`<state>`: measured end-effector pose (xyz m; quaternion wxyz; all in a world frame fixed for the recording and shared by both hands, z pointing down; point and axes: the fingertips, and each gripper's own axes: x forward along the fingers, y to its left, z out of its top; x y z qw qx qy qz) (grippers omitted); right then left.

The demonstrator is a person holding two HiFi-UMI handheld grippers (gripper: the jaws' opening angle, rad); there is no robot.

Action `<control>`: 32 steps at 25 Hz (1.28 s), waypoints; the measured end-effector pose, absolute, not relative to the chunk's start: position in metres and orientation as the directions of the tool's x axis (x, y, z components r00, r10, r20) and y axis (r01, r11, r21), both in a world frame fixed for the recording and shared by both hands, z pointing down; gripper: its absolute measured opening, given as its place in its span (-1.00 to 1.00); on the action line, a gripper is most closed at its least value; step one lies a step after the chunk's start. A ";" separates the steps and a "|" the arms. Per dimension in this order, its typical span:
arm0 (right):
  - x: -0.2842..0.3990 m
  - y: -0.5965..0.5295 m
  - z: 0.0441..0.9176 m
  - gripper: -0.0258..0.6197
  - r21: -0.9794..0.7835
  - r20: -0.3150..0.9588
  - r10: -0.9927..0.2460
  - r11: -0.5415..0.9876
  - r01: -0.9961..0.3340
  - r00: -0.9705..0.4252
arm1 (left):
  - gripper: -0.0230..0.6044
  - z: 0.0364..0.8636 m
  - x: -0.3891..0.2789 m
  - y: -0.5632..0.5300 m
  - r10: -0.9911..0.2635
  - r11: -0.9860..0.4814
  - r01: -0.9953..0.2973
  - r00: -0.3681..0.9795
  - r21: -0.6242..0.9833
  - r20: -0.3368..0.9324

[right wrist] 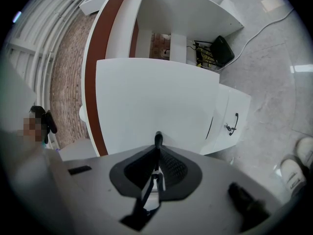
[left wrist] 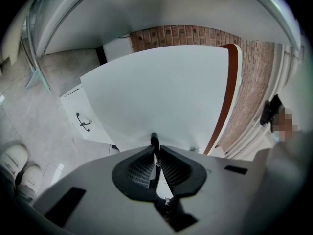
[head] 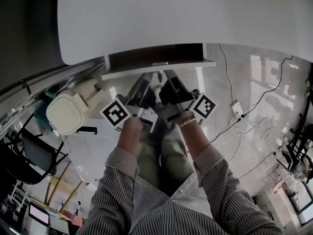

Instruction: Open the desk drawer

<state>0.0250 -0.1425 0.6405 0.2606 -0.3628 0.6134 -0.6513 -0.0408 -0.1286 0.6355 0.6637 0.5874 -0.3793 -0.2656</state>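
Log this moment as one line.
stage: drawer partly out of desk | left hand-held gripper: shut on drawer handle | right hand-held gripper: shut on drawer handle

Glossy pale floor [head: 259,77] strewn with cables [head: 226,65] — a brick wall [left wrist: 195,35] behind, cream chair [head: 66,112] left.

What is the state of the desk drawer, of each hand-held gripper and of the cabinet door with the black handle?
desk drawer, partly pulled out
left hand-held gripper, shut on the drawer handle
right hand-held gripper, shut on the drawer handle
cabinet door, closed
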 end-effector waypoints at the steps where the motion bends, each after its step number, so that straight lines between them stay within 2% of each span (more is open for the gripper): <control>1: 0.025 -0.140 0.640 -0.82 -0.988 0.153 -0.784 -0.113 -0.105 -0.601 | -0.79 0.635 -0.040 -0.126 -0.798 0.172 -0.092 0.571 0.981 0.194; 20: 0.027 -0.111 0.645 -0.82 -0.987 0.161 -0.766 -0.138 -0.085 -0.623 | -0.79 0.641 -0.039 -0.099 -0.784 0.140 -0.087 0.598 0.986 0.164; 32: 0.027 -0.103 0.667 -0.81 -0.974 0.226 -0.749 -0.186 -0.129 -0.623 | -0.79 0.662 -0.038 -0.092 -0.752 0.207 -0.107 0.619 0.973 0.228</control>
